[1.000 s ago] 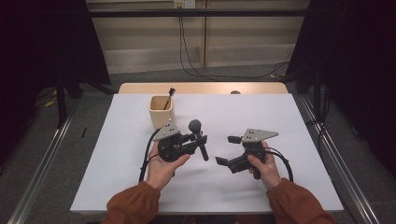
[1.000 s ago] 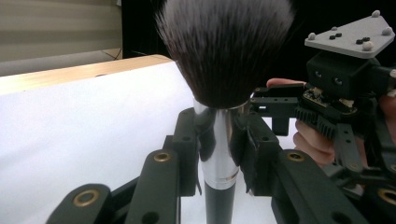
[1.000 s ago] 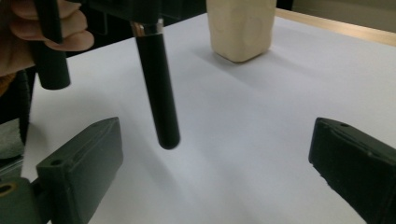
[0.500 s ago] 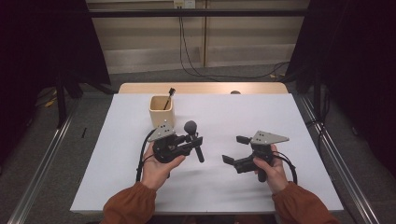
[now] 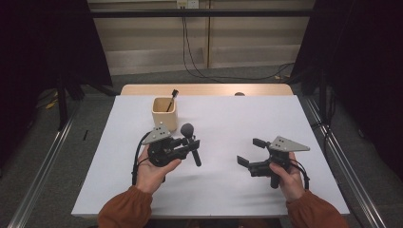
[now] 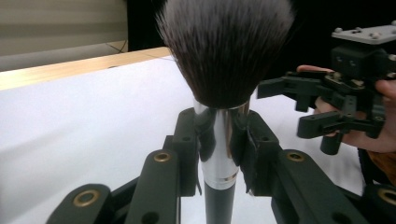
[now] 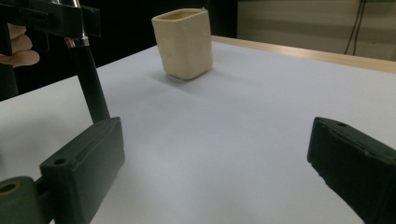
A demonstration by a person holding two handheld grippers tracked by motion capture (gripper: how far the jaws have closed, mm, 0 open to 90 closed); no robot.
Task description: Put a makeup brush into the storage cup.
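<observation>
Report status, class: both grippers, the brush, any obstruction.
Left gripper shut on makeup brush. Right gripper open, empty. Cup beyond brush; table between grippers bare.

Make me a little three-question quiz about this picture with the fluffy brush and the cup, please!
1. True or false: the left gripper is shut on the silver collar of the makeup brush.
2. How do the jaws of the right gripper stand? A) spread apart with nothing between them B) clamped on the cup C) clamped on the brush
3. Fill in: behind the left gripper on the white table stands a cream cup with a thin dark ____ sticking out of it.

Key
1. True: in the left gripper view the pads press on the collar just under the bristles.
2. A
3. Stick, probably a second brush handle; it is too small to tell for sure.
</observation>
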